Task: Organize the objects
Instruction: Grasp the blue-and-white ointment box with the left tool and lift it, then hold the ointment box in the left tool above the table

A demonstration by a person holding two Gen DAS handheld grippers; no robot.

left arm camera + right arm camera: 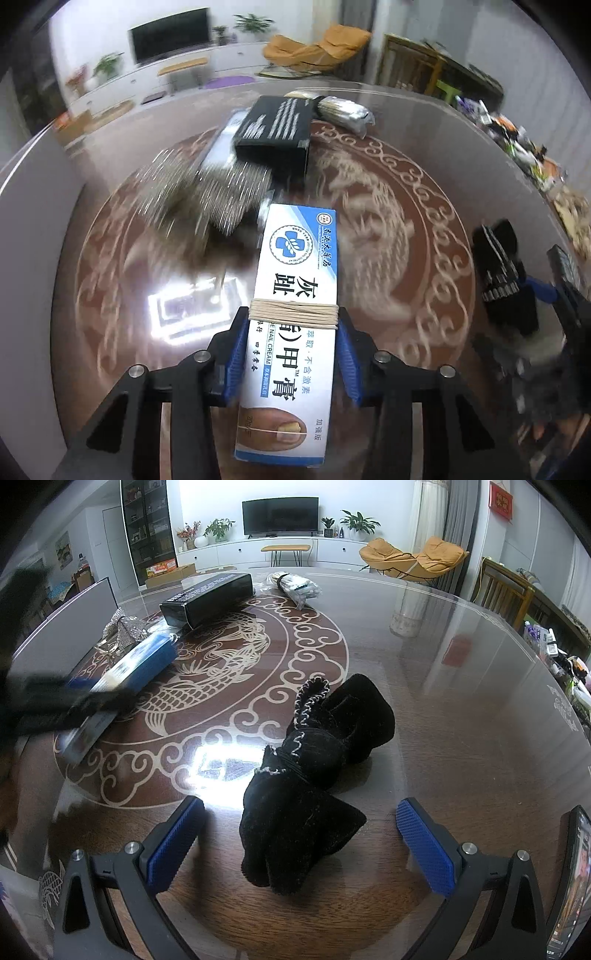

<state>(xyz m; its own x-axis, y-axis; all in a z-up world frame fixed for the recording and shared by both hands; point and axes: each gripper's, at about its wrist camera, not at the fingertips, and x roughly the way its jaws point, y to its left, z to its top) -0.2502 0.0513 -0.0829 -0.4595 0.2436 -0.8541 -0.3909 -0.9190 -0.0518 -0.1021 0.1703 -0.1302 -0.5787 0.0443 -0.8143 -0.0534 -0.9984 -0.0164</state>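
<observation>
Item: nail cream box [295, 302], white and blue, long and narrow, a band of pale elastic wound round its middle. Location: clamped between the blue pads of the left tongs [293, 332], which grip it at the banded waist, both ends overhanging. It looks carried just above the counter [424, 122], though contact at the far end cannot be ruled out.

Adjacent: a sparkly silver piece [207, 199], blurred, just beyond the box's far end; a black carton [275, 129] behind that; a silver wrapped bundle [347, 112] at the far edge.

Right tongs [301, 830]: spread wide, holding nothing, poised over a black velvet pouch [317, 768] lying on the counter. A phone [570, 878] sits at the near right edge.

Risk: the grip is narrow and sits on the elastic, so the box may pivot or slide out lengthwise. Its leading end may also knock the sparkly piece if swung low.
</observation>
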